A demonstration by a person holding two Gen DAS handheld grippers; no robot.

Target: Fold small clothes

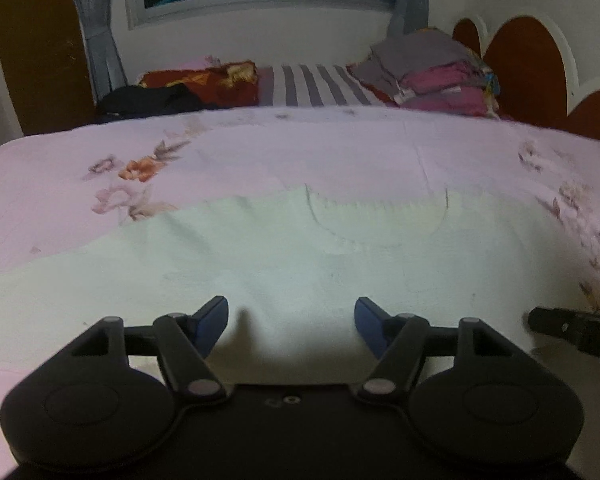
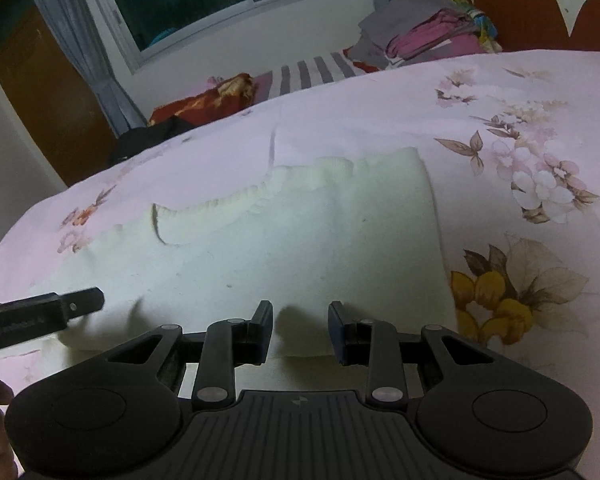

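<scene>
A small pale cream knitted garment (image 1: 284, 264) lies flat on the pink floral bedspread (image 1: 60, 208). It also shows in the right wrist view (image 2: 300, 240), with its ribbed edge on the far side. My left gripper (image 1: 291, 326) is open and empty, low over the garment's near edge. My right gripper (image 2: 300, 330) is open and empty, at the garment's near right edge. The tip of the right gripper (image 1: 572, 330) shows at the right of the left wrist view. The tip of the left gripper (image 2: 48, 312) shows at the left of the right wrist view.
A stack of folded clothes (image 1: 440, 76) sits at the far right by the headboard (image 1: 528, 60). A red patterned cloth (image 1: 204, 84) and a dark garment (image 1: 152, 100) lie at the far left. A window with curtains (image 1: 100, 40) is behind the bed.
</scene>
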